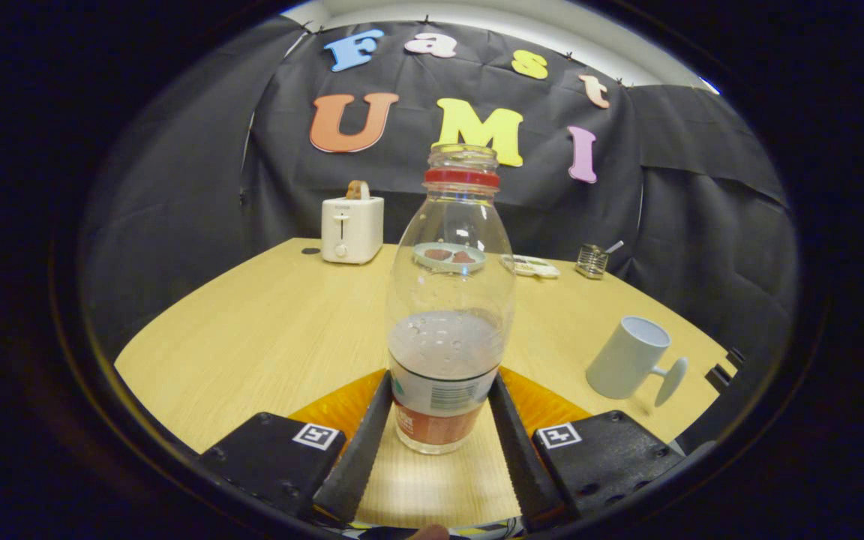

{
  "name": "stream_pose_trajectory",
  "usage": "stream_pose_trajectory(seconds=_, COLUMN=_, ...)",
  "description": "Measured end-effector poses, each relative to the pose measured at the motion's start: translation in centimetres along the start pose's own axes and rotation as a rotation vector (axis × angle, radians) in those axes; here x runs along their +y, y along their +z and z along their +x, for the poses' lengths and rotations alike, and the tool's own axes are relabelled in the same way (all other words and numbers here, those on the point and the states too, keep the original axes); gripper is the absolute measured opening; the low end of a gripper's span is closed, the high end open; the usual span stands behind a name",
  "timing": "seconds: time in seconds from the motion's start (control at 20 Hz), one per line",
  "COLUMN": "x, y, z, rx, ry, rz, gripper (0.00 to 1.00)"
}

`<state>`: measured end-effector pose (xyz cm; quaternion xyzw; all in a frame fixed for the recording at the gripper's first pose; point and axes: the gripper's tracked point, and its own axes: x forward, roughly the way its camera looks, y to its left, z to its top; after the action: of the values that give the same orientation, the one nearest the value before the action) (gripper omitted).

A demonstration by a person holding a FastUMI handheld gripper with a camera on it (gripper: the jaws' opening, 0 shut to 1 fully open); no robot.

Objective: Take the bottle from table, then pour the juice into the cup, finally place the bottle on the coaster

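Clear plastic bottle (447, 315), uncapped, with a red collar ring below its threaded mouth, standing upright in the centre of the frame on a pale wood-grain table (252, 337). Brownish juice fills roughly the lower third; a paper label wraps the base, its print too small to read. The gripper (441, 397) at lower centre has its two ribbed fingers (361, 442) lying along either side of the bottle's labelled base, touching or very nearly so; whether they press on it cannot be told. An orange, translucent-looking coaster (552, 401) lies flat under and behind the bottle, showing outside both fingers. At right of centre, a smooth white cup (627, 356) with a disc-ended handle, standing apart from the bottle. At the far table edge, upper centre: a white toaster (352, 229) holding a slice, a shallow round dish (448, 257) seen through the bottle, a small flat tray (529, 265), and a metal mesh holder (592, 261). Square printed markers sit on the gripper's black housings.
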<state>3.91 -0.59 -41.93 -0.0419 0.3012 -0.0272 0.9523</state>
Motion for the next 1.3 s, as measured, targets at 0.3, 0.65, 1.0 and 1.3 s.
stream_pose_trajectory(seconds=0.3, x=-1.0, y=3.4, z=-1.4, rx=-0.093, ry=0.015, rz=0.014, gripper=0.78)
stream_pose_trajectory(seconds=0.65, x=-1.2, y=5.9, z=-2.5, rx=-0.109, ry=0.133, rz=0.216, gripper=0.77)
stream_pose_trajectory(seconds=1.0, x=-0.9, y=7.2, z=-2.6, rx=-0.036, ry=0.278, rz=0.463, gripper=0.76)
stream_pose_trajectory(seconds=1.3, x=-2.6, y=8.0, z=-2.0, rx=-0.008, ry=0.366, rz=0.662, gripper=0.76)
